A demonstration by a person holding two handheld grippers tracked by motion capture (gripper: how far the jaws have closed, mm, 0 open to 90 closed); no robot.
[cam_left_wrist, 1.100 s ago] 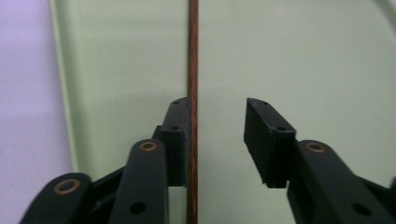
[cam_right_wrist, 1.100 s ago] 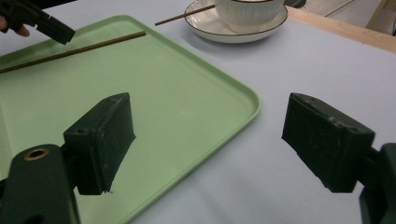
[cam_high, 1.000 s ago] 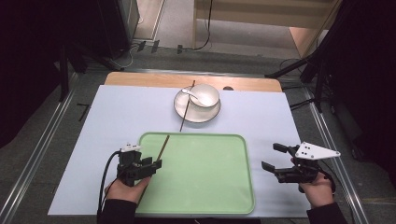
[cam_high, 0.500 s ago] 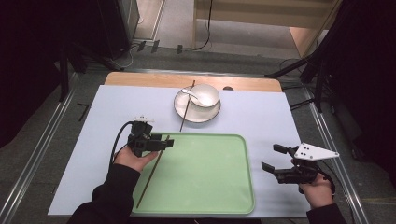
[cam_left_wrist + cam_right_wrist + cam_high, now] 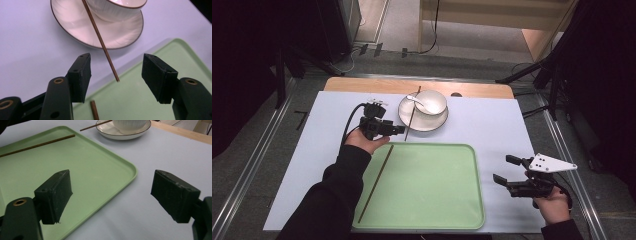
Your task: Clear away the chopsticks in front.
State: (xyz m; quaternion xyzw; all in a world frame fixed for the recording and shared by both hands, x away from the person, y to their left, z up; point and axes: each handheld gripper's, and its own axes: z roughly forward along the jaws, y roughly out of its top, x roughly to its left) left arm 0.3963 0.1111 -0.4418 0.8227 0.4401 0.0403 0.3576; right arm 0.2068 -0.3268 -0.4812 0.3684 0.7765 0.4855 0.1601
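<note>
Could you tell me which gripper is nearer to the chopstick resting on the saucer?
Left. The left gripper is right at the low end of that chopstick; the right gripper sits far off, beyond the green tray.

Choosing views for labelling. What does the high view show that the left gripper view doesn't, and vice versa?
High view: spoon in the bowl, right claw open beside the tray. Left gripper view: plate chopstick tip seen between the left claw pads, touching neither; jaws just closing slightly. Both: plate, bowl, tray, plate chopstick, tray chopstick.
</note>
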